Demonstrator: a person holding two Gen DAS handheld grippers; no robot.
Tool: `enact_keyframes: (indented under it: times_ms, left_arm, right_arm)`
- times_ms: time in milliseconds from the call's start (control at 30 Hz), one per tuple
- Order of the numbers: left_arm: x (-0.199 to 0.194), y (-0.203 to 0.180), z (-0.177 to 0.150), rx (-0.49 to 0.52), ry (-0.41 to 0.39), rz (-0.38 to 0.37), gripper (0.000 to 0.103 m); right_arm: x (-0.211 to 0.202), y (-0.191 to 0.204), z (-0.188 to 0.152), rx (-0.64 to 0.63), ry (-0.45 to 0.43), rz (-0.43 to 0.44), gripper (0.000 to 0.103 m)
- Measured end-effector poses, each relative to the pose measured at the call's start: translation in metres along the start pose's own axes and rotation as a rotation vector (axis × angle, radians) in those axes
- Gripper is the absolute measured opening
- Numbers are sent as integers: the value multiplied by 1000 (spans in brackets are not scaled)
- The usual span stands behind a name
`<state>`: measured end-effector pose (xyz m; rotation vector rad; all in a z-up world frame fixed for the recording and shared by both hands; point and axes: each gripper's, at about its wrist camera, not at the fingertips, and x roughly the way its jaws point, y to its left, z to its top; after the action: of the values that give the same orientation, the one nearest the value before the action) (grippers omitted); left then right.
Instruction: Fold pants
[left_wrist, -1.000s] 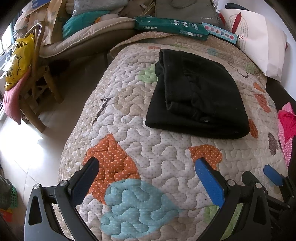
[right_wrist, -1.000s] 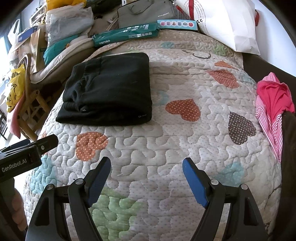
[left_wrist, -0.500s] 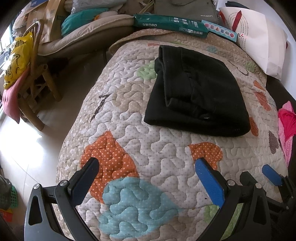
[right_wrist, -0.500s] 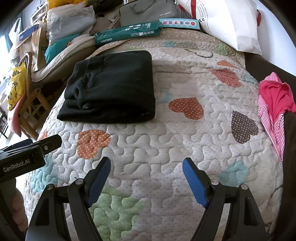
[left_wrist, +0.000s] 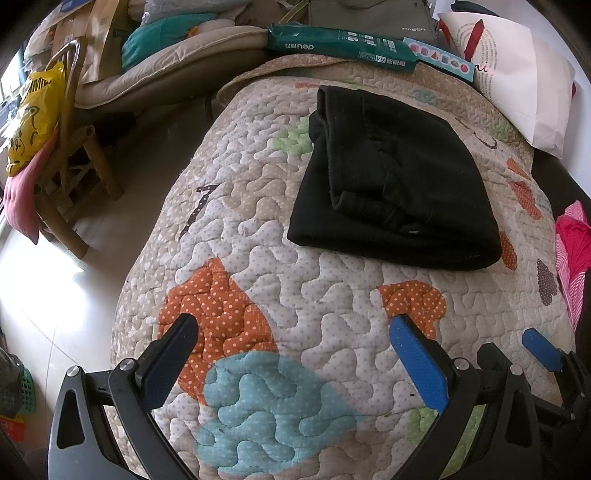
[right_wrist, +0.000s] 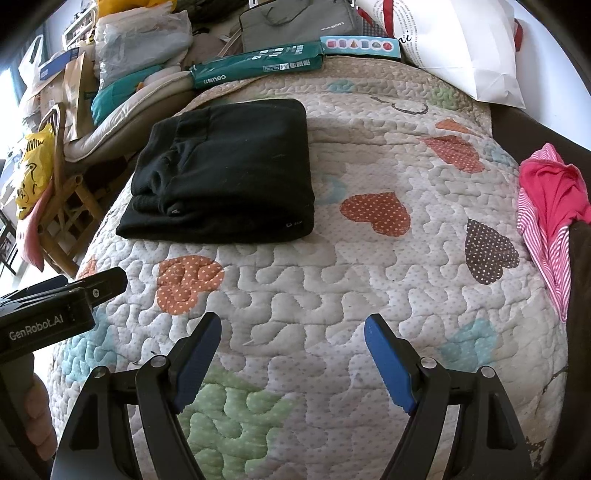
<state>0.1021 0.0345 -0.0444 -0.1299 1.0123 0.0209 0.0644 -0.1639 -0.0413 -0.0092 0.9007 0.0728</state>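
Surface: quilted bedspread (right_wrist: 295, 280), beige with dotted hearts, cluttered room behind.

Nearest, left tongs (left_wrist: 295, 350): fingers spread wide, nothing between them, hovering over an orange and a blue patch.

Nearest, right tongs (right_wrist: 293, 350): likewise spread and empty, above a green patch, just beside the left tool.

Middle: pants (right_wrist: 225, 171), black, lying in a compact stacked rectangle on the bedspread, well apart from both tongs and ahead of them, left of centre in the right view.

Far: green paper pack (right_wrist: 255, 64), white bag (right_wrist: 458, 48), grey case (right_wrist: 295, 18); pink striped clothes (right_wrist: 550, 206) at the right edge.

Step, judged: folding appears finished, tools clear. Next calls only for a tidy-up of the uneven left edge, if anything.
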Motion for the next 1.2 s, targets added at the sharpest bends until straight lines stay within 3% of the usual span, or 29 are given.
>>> enact_keyframes:
  times_ms: [1200]
  left_arm:
    - [2, -1, -2, 0, 10, -6, 103]
  right_arm:
    - [1, 3, -1, -4, 4, 2, 84]
